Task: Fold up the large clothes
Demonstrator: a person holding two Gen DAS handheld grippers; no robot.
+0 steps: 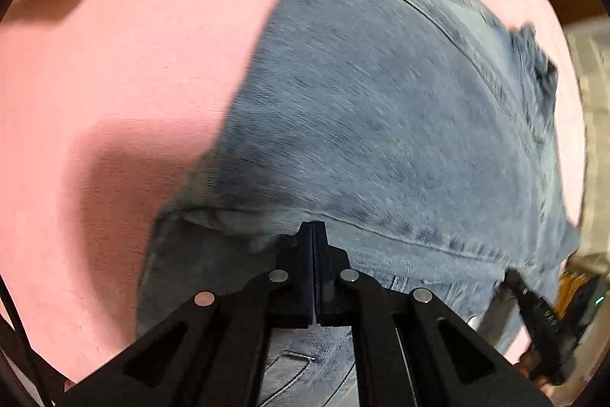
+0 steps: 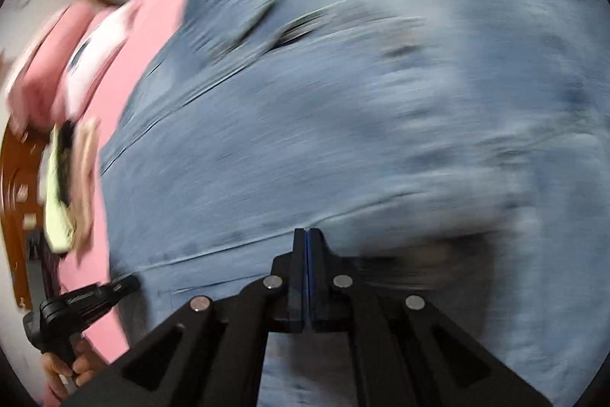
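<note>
Surface: pink sheet (image 1: 114,64).
Jeans (image 1: 381,109): spread on the sheet, folded edge nearest both grippers.
Left gripper (image 1: 313,235): clenched, tips at the fold.
Right gripper (image 2: 307,241): clenched, tips at the denim; picture blurred.

text: none legible | labels: none | blur: heavy, right view

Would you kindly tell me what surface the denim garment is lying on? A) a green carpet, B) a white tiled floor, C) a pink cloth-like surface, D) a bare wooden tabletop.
C: in the left wrist view the blue jeans lie spread on a plain pink surface that shows on the jeans' left and beyond them, and the right wrist view shows the same pink around the denim.
</note>
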